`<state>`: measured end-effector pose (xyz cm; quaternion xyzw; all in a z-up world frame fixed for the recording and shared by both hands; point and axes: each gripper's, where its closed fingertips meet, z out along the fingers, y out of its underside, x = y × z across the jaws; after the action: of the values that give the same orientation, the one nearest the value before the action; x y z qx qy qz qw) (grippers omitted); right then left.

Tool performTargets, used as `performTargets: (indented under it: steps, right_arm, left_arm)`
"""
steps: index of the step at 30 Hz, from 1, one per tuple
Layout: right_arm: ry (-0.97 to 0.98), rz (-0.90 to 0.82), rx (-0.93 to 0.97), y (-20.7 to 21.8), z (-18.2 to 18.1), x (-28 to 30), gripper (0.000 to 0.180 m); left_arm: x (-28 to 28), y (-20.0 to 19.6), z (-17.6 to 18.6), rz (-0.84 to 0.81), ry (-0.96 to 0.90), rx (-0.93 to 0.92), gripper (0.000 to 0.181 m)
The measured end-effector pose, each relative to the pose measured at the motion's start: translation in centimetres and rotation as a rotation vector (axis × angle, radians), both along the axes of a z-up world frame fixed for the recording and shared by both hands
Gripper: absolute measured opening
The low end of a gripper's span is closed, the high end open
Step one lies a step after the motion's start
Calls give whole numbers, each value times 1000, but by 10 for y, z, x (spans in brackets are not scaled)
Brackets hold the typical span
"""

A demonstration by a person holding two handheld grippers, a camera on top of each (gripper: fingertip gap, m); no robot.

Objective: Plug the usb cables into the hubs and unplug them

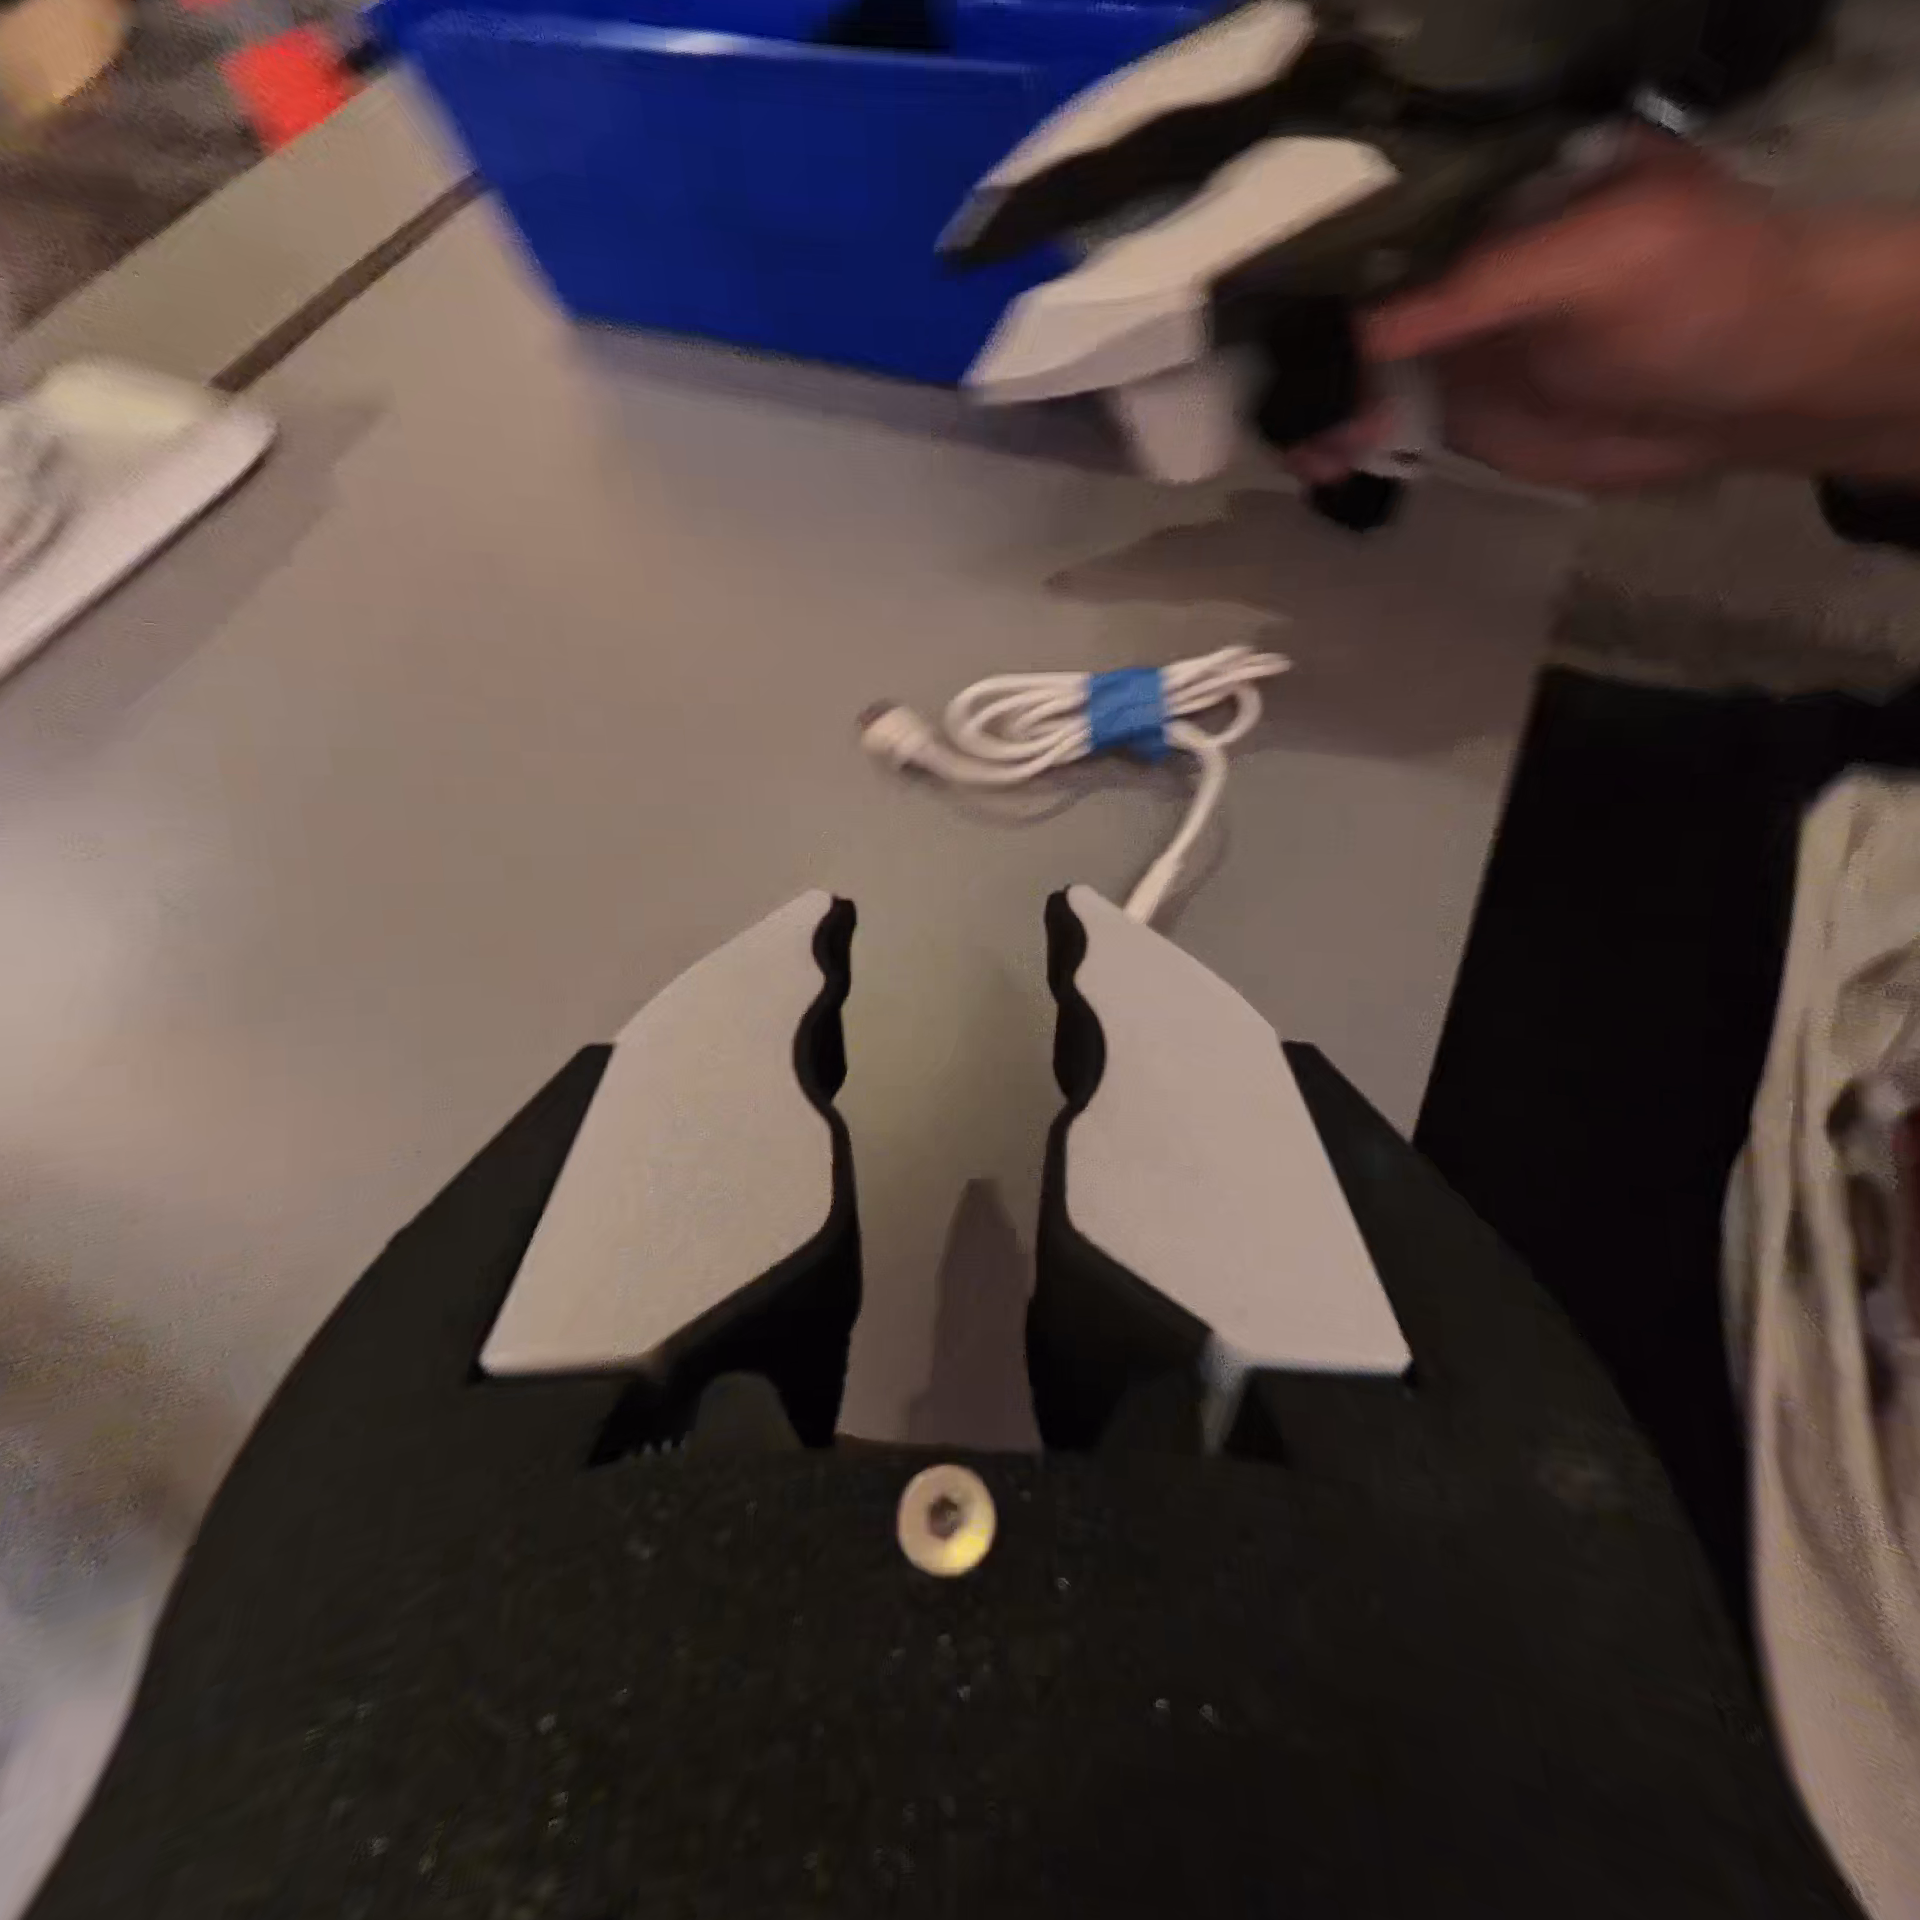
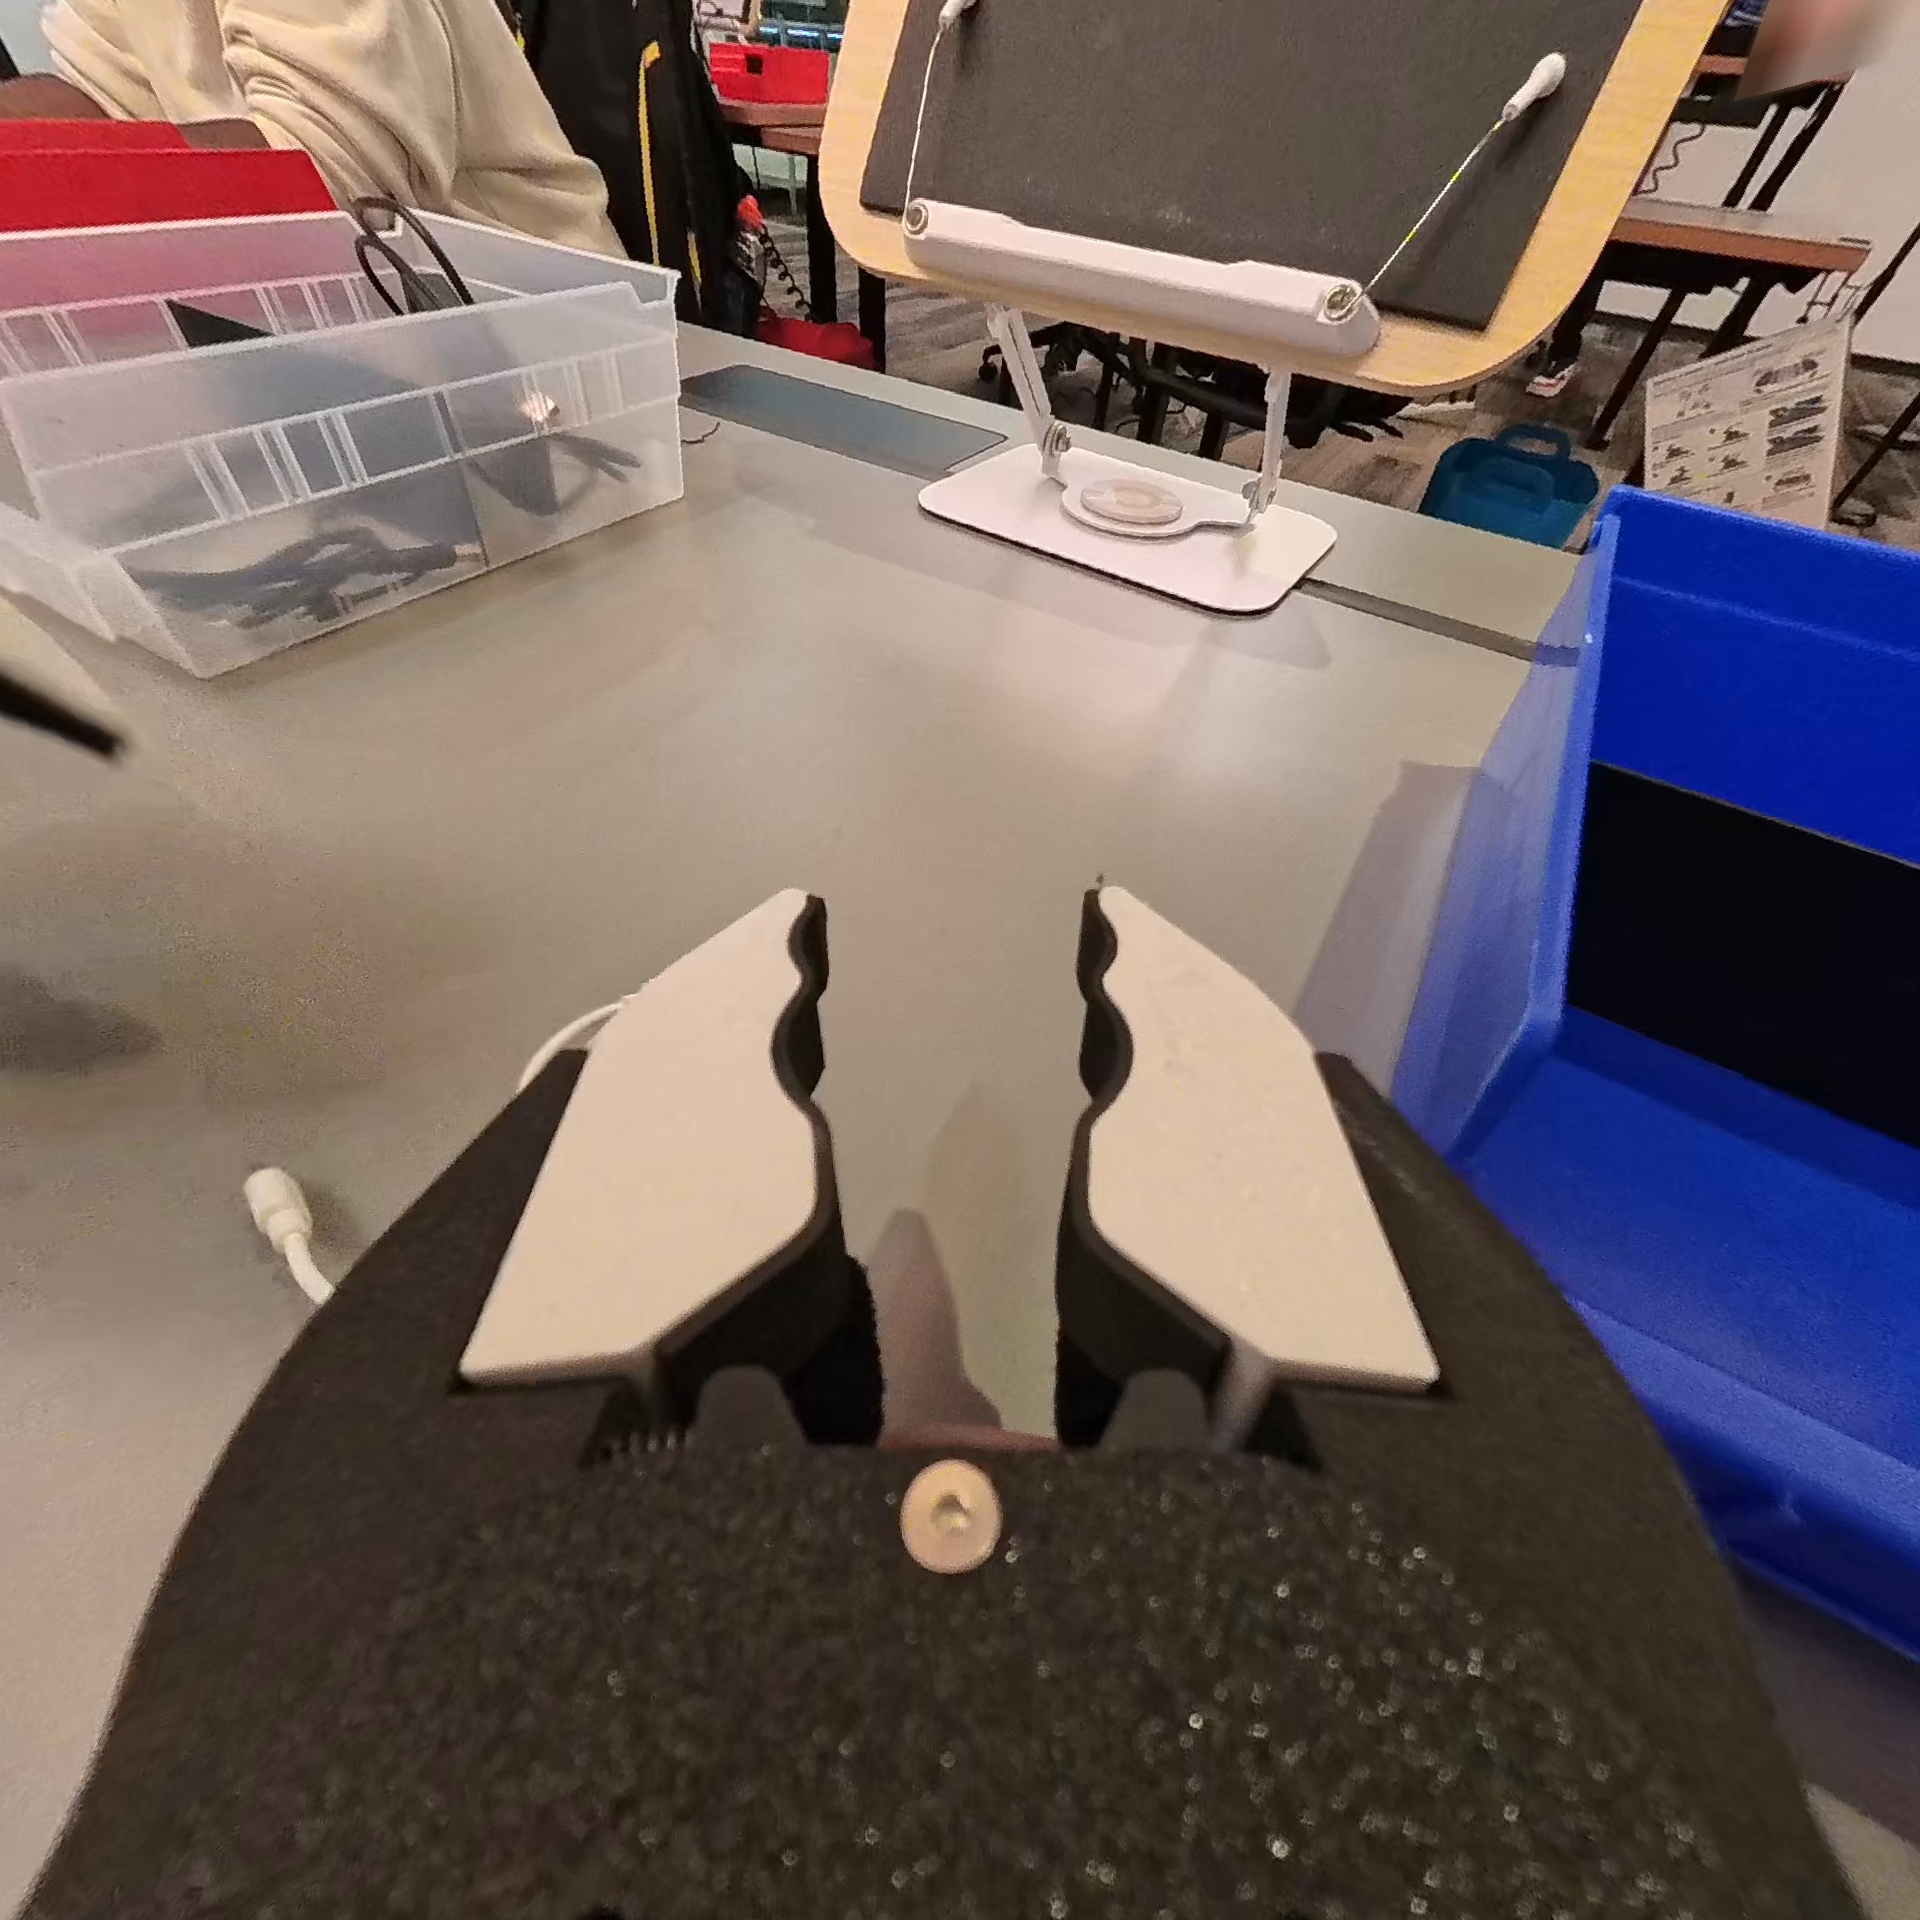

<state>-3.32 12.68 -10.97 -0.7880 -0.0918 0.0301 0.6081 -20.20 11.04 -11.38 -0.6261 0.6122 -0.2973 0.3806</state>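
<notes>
A coiled white USB cable [image 1: 1081, 717] bound with blue tape lies on the grey table, just beyond my left gripper [image 1: 951, 914], which is open and empty above the table. One white plug end [image 1: 883, 727] points left. My right gripper [image 2: 956, 904] is open and empty; it also shows blurred at the upper right of the left wrist view [image 1: 997, 301], held by a hand. In the right wrist view a white plug [image 2: 272, 1205] of the cable lies at the gripper's lower left, mostly hidden behind it. No hub is visible.
A blue bin [image 2: 1704, 1039] stands at the right, also in the left wrist view [image 1: 727, 187]. A clear plastic box [image 2: 343, 447] with black cables sits at the back left. A tilted board on a white stand [image 2: 1132, 520] is at the back. A person in a cream top sits beyond the table.
</notes>
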Motion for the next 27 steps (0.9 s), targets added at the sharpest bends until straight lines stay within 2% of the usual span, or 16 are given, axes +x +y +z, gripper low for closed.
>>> performTargets:
  steps: [3,6,9,10,12,17,22,27]
  right_arm:
    - [2,10,-13,1,-3,-4,46]
    - [-14,19,-16,1,-4,-8,46]
    - [-21,31,-14,4,-4,-14,46]
    - [-18,37,-15,6,-4,-16,46]
    - [-14,48,-20,10,-5,-19,46]
    - [-27,59,-26,15,-7,-24,46]
    - [-39,69,-37,18,-11,-27,46]
    - [-27,70,-48,21,-13,-26,46]
  left_arm:
    - [-69,36,7,293,-87,-143,38]
    - [-140,80,11,521,-102,-149,35]
    - [-185,121,15,589,28,-140,40]
    - [-189,131,16,549,79,-133,42]
    - [-185,145,18,395,168,-79,34]
    - [-189,173,-15,55,541,-4,30]
    - [-203,200,-44,-124,805,-35,31]
    - [-202,192,-63,-266,870,-198,31]
